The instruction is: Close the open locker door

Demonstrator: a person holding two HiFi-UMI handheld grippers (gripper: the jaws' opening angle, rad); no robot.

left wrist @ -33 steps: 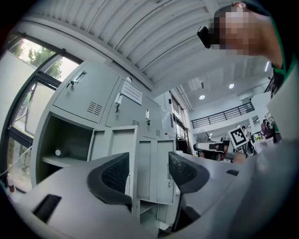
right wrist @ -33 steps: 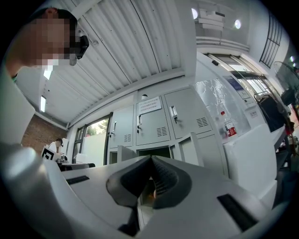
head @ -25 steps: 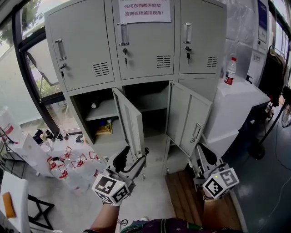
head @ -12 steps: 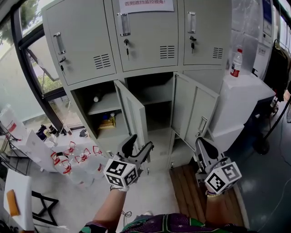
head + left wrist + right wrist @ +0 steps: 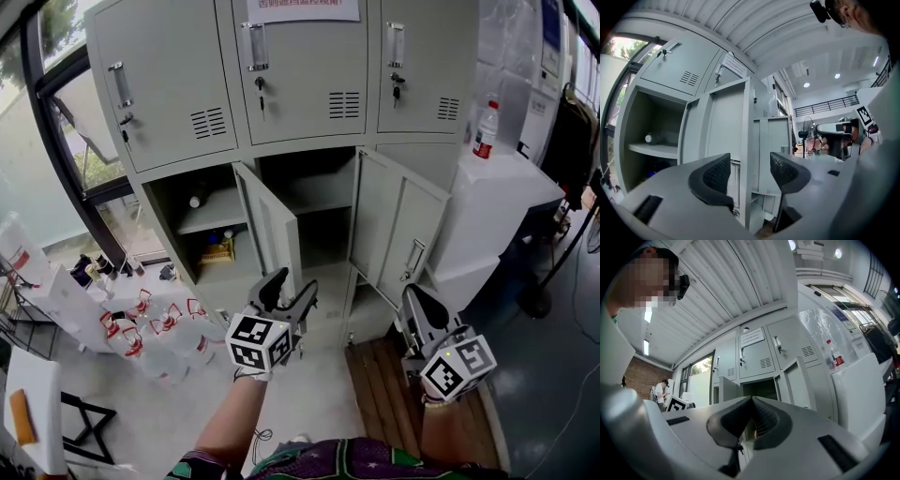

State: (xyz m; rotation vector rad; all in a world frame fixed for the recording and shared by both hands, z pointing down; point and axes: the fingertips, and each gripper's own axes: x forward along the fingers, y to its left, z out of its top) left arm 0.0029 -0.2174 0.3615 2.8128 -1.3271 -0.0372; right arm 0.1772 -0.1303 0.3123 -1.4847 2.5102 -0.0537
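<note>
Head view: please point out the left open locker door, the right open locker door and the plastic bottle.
left open locker door [image 5: 272,230], head view, middle of panel
right open locker door [image 5: 396,220], head view, middle of panel
plastic bottle [image 5: 484,131], head view, its body

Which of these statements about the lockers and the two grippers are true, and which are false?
1. The left gripper has its jaws apart. True.
2. The right gripper is closed on a door handle. False: its jaws are together with nothing between them.
3. The three upper locker doors are all shut. True.
4. Only one lower door is open. False: two stand open, the left door and the right door.
5. A bottle stands on the white cabinet to the right of the lockers. True.
</note>
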